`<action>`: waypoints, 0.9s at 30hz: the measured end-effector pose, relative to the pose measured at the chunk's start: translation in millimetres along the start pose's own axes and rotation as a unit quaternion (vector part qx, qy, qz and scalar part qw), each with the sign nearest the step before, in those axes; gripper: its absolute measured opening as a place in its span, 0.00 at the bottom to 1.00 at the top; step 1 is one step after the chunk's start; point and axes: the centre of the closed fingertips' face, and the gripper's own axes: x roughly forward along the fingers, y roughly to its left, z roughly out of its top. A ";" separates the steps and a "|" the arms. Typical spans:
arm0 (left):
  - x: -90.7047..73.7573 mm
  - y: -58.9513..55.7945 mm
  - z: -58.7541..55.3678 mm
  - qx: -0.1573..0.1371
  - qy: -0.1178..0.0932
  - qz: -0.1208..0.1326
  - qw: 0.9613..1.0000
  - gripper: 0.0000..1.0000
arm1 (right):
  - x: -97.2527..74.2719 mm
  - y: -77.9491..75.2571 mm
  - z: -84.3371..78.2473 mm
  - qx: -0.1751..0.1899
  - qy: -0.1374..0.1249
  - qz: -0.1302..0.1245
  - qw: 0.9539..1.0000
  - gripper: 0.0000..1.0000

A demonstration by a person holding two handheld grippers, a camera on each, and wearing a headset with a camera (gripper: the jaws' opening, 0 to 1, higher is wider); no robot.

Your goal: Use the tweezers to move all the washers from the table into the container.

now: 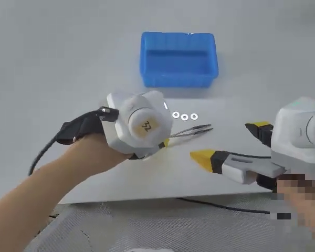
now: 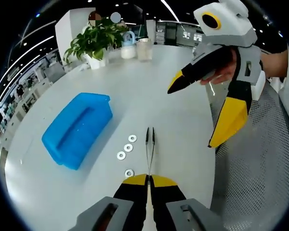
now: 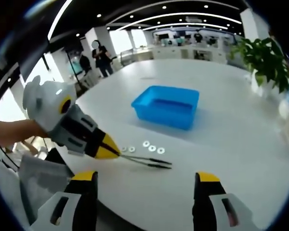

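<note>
The white tabletop (image 1: 68, 63) is taking up most of the head view, with its near edge running just under the two grippers. Toward its far side the blue container (image 1: 178, 79) is sitting upright and open-topped, well apart from both grippers.

The left gripper (image 1: 165, 142) is reaching in from the person's left. In the left gripper view its yellow-tipped jaws are pressed together on the handle end of the tweezers (image 2: 150, 147), pinching them. The right gripper (image 1: 228, 140) is hovering to the right of the tweezers, apart from them. In the right gripper view its jaws are standing spread wide with nothing between them.

The tweezers are pointing out from the left gripper's jaws, low over the tabletop; whether they are touching it I cannot tell. Their two thin arms are lying close together, with only a slim gap showing between the tips. The tips are pointing toward the right gripper and not into the container.

The washers (image 1: 185, 116) are lying flat on the tabletop between the container and the tweezers. Three are sitting in a short row just beside the tweezers, on the container's side. In the left gripper view a fourth washer (image 2: 129, 173) is lying apart from that row, closer to the left gripper's jaws and beside the tweezers' handle end. None of the tweezer tips is touching a washer.
</note>
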 end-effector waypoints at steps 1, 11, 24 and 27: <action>-5.1 -0.5 1.6 -0.008 -0.003 -0.004 1.000 0.00 | 0.8 6.1 0.9 -0.001 0.001 0.005 1.000 0.78; -41.7 -6.3 26.9 0.000 -0.074 0.000 0.997 0.00 | 10.3 49.9 1.2 -0.031 0.019 0.028 0.999 0.63; -70.7 1.5 31.6 0.003 -0.118 0.015 0.993 0.00 | 18.9 75.1 18.8 -0.050 0.007 0.021 0.999 0.51; -77.4 8.1 33.5 0.009 -0.123 0.020 0.992 0.00 | 18.9 77.1 16.7 -0.046 0.004 0.025 0.999 0.51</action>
